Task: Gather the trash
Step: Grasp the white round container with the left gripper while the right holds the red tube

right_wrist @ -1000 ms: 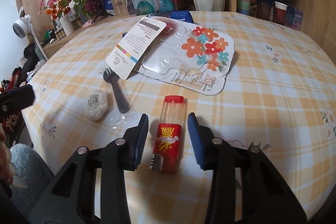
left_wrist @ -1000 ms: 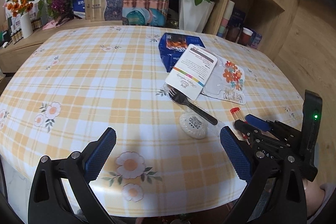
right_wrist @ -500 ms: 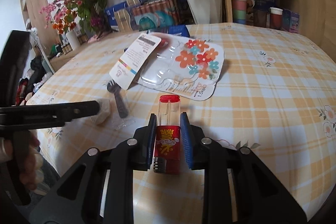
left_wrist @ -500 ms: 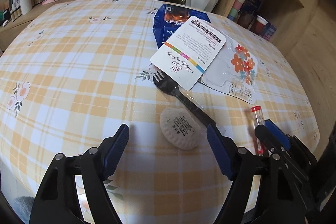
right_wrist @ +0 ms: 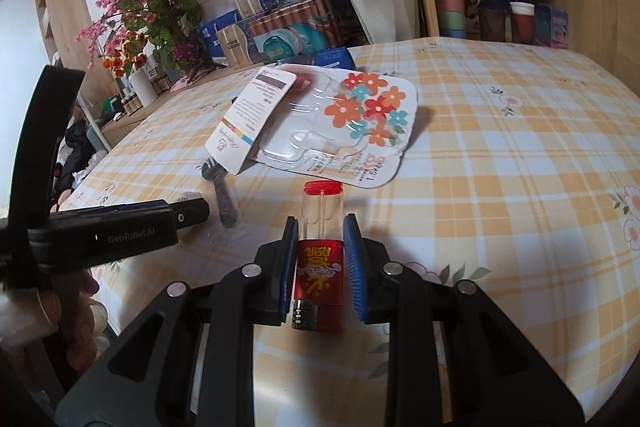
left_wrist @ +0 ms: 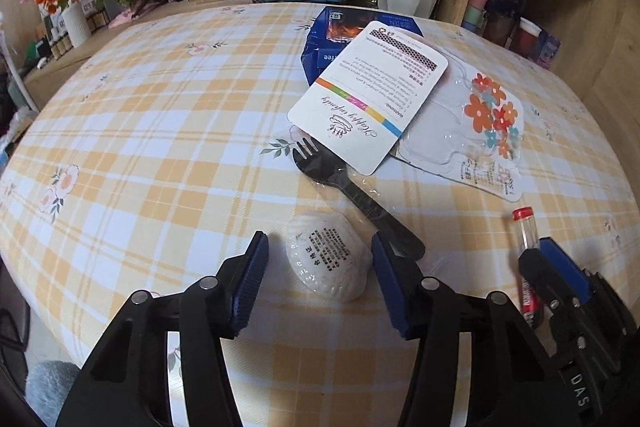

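Both tongs advanced — left tongs now straddle white packet, unclamped.

Daylight all over, pretty bright and soft, no harsh glare apart from some shine on the clear plastic blister pack ahead of the right tool. Soft shadows sit under both tools on the table. Heavy fisheye bend everywhere, black corners, and the table edge curves hard. Centre is sharp, edges get smeary.
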`<action>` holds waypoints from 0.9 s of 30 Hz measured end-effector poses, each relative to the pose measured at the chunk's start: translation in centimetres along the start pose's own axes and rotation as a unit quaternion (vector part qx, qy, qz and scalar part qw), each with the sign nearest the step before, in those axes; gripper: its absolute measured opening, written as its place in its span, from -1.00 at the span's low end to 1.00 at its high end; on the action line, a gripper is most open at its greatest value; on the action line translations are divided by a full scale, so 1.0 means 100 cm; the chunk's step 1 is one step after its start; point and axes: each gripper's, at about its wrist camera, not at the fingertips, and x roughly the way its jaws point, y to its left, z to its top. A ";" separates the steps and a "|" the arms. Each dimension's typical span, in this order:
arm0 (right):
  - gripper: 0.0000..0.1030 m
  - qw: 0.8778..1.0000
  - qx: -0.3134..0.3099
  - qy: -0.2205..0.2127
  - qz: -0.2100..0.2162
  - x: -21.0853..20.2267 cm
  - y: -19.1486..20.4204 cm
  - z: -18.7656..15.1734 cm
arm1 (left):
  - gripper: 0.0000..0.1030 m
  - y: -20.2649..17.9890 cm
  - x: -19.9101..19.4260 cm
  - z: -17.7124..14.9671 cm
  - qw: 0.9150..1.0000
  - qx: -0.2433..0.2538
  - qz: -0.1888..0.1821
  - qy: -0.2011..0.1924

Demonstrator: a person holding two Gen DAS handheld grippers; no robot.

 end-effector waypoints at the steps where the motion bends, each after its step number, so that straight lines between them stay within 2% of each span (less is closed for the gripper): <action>1: -0.49 1.000 0.002 -0.001 0.001 -0.001 -0.001 0.000 | 0.02 -0.002 0.000 0.000 1.000 0.005 0.005 -0.001; 5: -0.49 1.000 0.003 -0.006 0.005 -0.004 0.000 0.001 | -0.02 -0.001 -0.001 -0.001 1.000 0.007 0.002 -0.006; 6: -0.49 1.000 0.003 -0.007 0.006 -0.004 0.000 0.001 | -0.17 -0.001 -0.001 -0.001 1.000 0.009 -0.003 -0.008; 12: -0.49 1.000 0.006 -0.014 0.010 -0.008 -0.002 0.001 | -0.18 0.012 -0.008 -0.002 0.998 -0.008 -0.054 0.006; 27: -0.49 0.999 -0.018 -0.036 0.012 -0.034 0.013 0.002 | -0.18 0.016 -0.092 -0.002 0.996 0.033 -0.051 -0.060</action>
